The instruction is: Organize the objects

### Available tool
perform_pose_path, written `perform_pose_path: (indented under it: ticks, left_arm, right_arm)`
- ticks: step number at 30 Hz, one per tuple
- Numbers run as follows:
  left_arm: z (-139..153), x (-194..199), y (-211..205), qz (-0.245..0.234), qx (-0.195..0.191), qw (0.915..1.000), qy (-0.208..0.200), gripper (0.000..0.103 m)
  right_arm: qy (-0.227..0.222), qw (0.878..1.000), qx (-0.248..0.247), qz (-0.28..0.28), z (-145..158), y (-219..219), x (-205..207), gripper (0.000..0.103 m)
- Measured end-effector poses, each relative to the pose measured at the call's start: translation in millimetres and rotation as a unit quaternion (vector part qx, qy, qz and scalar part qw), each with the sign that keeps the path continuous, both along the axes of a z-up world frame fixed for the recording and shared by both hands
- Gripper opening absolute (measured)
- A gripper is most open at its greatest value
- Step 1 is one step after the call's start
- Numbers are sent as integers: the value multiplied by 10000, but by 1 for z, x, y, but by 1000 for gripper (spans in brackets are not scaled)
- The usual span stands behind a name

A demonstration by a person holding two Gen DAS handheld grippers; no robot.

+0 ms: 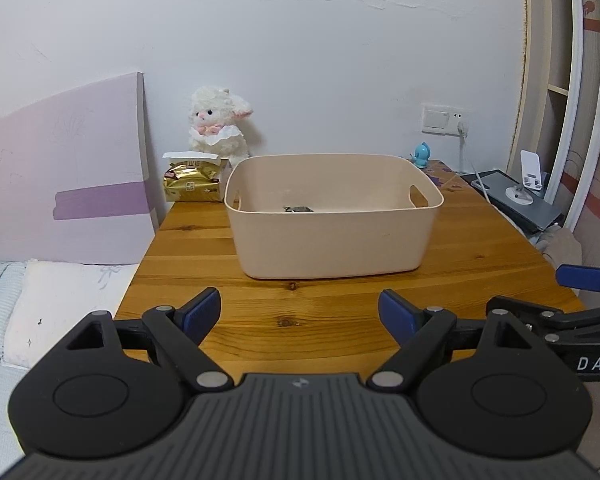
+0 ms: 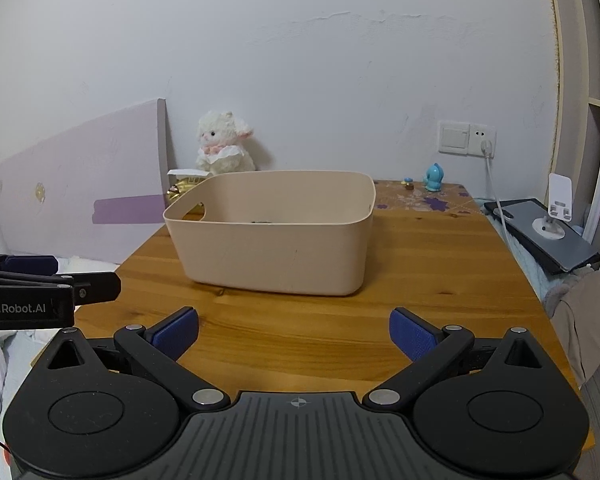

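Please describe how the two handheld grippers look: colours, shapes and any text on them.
The left gripper and right gripper match: black linkage arms with silver rivets, round black discs, a ribbed grey body, blue textured pads. White lettering on the sides reads "GenRobot.AI" and "DAS".

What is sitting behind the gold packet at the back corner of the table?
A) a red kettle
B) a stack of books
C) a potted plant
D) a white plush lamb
D: a white plush lamb with a pink bow sits against the wall, just behind the gold packet on the wooden table.
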State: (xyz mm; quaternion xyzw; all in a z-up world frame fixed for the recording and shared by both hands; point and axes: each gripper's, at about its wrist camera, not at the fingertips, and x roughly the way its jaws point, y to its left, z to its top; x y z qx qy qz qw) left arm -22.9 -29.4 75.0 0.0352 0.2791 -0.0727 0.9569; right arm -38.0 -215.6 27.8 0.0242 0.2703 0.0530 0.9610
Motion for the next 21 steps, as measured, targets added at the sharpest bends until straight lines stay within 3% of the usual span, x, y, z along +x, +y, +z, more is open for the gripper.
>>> perform_pose_path:
  ticks: [21]
  left_arm:
    - [-11,-12,3,-149,99,9996,214,87]
  right_arm:
    - [-14,9989,-461,-60,3,17,-12,103]
